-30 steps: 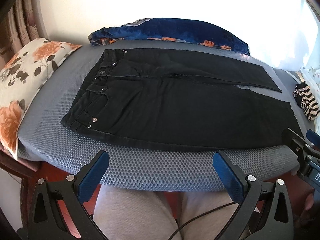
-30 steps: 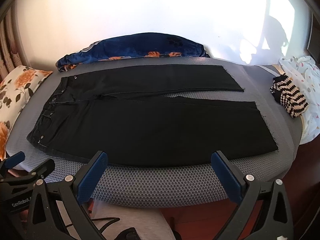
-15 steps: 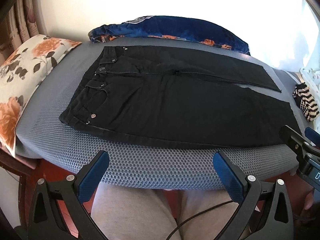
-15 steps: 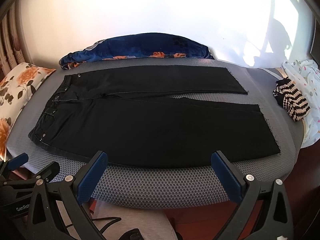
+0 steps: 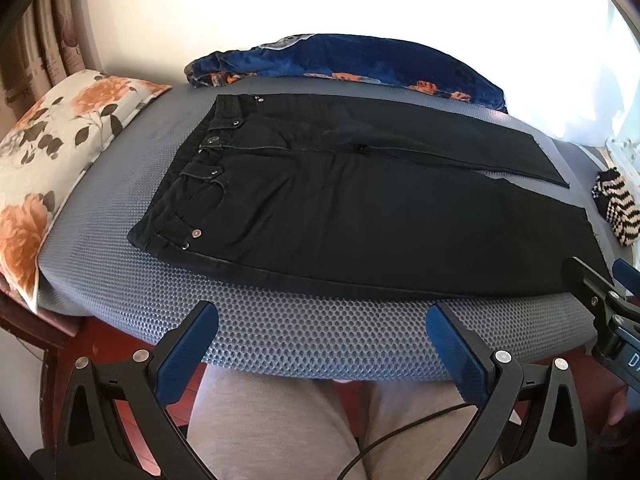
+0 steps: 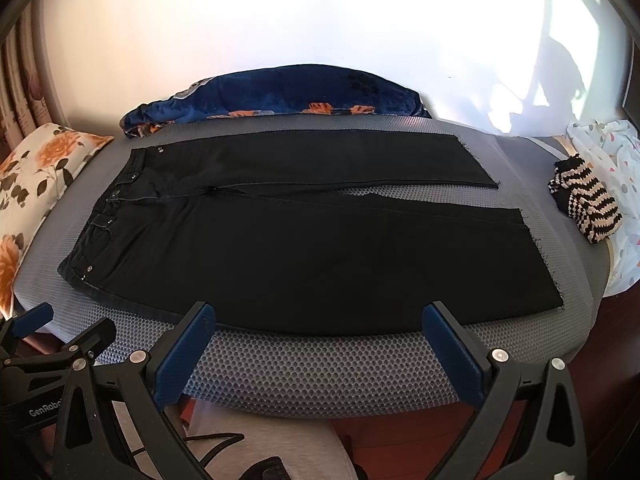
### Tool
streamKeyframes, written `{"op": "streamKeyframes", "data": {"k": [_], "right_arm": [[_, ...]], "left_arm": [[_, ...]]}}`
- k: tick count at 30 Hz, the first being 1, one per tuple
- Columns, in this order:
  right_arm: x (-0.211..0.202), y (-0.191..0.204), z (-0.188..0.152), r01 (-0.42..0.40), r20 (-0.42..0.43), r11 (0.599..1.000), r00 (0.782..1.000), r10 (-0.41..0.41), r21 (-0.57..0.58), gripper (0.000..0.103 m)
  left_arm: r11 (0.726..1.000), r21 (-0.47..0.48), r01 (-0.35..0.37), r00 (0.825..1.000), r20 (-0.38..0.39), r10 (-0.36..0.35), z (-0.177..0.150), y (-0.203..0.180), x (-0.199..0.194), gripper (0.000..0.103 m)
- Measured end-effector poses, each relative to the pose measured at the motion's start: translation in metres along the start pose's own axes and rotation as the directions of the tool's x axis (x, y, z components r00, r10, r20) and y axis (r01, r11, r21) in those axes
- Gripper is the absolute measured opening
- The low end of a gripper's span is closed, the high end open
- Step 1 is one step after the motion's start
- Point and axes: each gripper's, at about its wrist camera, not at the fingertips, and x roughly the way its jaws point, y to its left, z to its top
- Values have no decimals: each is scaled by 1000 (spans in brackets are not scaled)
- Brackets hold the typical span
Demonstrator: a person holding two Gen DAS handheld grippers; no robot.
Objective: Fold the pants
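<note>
Black pants (image 5: 360, 204) lie flat and spread on a grey mesh mattress (image 5: 300, 332), waistband at the left, both legs running to the right; they also show in the right wrist view (image 6: 304, 248). My left gripper (image 5: 320, 332) is open and empty, in front of the mattress's near edge, short of the pants. My right gripper (image 6: 316, 336) is open and empty, its blue fingertips (image 6: 188, 344) at the near hem side of the pants, not holding them. Each gripper shows at the other view's edge: the right one (image 5: 600, 300), the left one (image 6: 52, 336).
A floral pillow (image 5: 44, 168) lies at the left end. A dark blue floral blanket (image 5: 352, 60) is bunched along the back. A striped knitted item (image 6: 588, 208) and a white patterned cloth (image 6: 616, 176) lie at the right. My grey-clad legs (image 5: 280, 428) are below.
Both grippers have drifted slightly toward the mattress, so the pants sit a little lower and closer in both views. The pants have not moved. Both grippers remain open.
</note>
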Motion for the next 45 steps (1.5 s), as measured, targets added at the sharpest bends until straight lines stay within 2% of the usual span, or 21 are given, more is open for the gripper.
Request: {"op": "streamKeyframes", "data": {"k": [28,45], "right_arm": [[3,5,6,-7,6,1000,1000,7,-7,103],[12,3,27,-10,9,1000,1000,10,9,103]], "left_arm": [[1000,18,-23,1000,13,22,5,-4,2,103],[999,33,-32,999,22,31,29,-5,10,103]]}}
